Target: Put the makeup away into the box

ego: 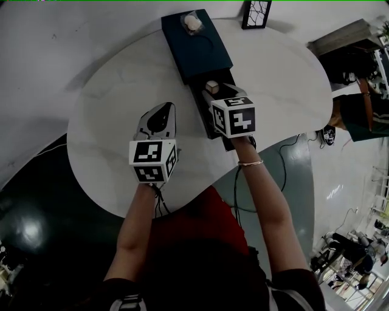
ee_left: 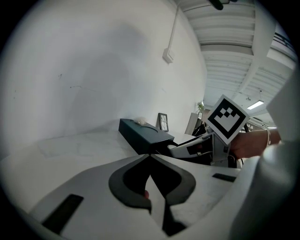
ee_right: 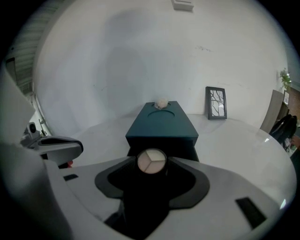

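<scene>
A dark teal box lies on the white table, its drawer pulled out toward me. My right gripper hangs over the open drawer, shut on a small round beige compact with a three-part face. The box lies straight ahead of it. My left gripper is over the table just left of the drawer. Its jaw tips meet, and a small red item shows in the hollow between them. The right gripper view shows the same red item under the left gripper.
A white fluffy puff rests in a round dip on top of the box. A small black picture frame stands at the table's far edge. The curved near edge of the table is just in front of me, with cables on the floor to the right.
</scene>
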Tool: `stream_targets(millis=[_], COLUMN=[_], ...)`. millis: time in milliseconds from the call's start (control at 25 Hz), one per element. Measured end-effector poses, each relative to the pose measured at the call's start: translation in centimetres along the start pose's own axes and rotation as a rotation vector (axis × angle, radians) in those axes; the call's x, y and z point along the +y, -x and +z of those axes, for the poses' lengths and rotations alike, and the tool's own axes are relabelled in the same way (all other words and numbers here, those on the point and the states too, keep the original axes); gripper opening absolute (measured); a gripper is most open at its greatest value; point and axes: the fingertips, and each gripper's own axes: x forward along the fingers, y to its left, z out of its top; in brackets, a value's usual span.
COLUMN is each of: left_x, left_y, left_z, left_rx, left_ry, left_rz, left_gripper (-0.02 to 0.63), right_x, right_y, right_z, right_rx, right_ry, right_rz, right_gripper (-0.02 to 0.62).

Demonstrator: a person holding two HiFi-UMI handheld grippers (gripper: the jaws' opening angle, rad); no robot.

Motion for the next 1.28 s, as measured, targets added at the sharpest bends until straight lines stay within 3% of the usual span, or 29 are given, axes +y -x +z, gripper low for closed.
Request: stream_targets(millis=[480, 1280], left_x=[0.7, 1.4], left_y=[-1.0, -0.9], left_z=[-0.6, -0.9], left_rx=[0.003, 0.012], left_ry=[0.033, 0.061], left_rz=[0.012, 0.048], left_gripper=[0.021, 0.021], right_x=[-0.4, -0.5], right_y=[-2.6, -3.4], right_z=[-1.0, -1.7], right_rx=[0.079, 0.09], right_ry=[0.034, 0.036], right_rz=[-0.006, -0.004], right_gripper=[0.221, 0.222])
